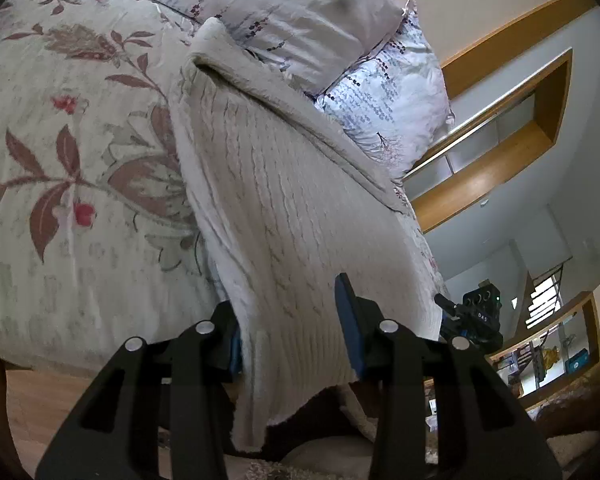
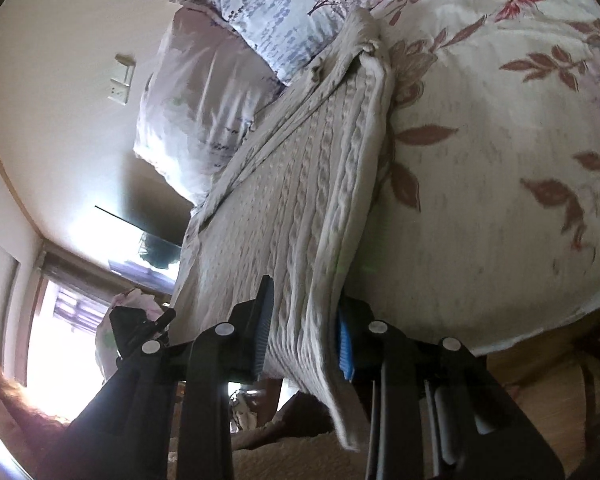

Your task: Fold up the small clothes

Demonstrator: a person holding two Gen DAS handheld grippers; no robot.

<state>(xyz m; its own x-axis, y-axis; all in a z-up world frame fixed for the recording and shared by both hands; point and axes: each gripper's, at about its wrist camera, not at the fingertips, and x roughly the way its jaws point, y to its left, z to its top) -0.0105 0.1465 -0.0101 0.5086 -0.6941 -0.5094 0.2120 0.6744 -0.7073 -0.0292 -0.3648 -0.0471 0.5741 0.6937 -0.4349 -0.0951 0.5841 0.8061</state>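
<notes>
L gripper (image 1: 296, 328) and R gripper (image 2: 304, 328) both clamped on knit sweater (image 1: 276, 200) hem, frame centre, rest draped over floral bedspread (image 1: 80, 140). Risk: uneven pull, hem slips, fold skews.

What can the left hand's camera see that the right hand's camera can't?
Only the left wrist view shows the wooden shelf on the wall and the stair railing.

Only the right wrist view shows the bright window and the wall socket.

Both show the knitted sweater lying on the flowery blanket, the pillows, and the other gripper, seen small at the sweater's far corner.
</notes>
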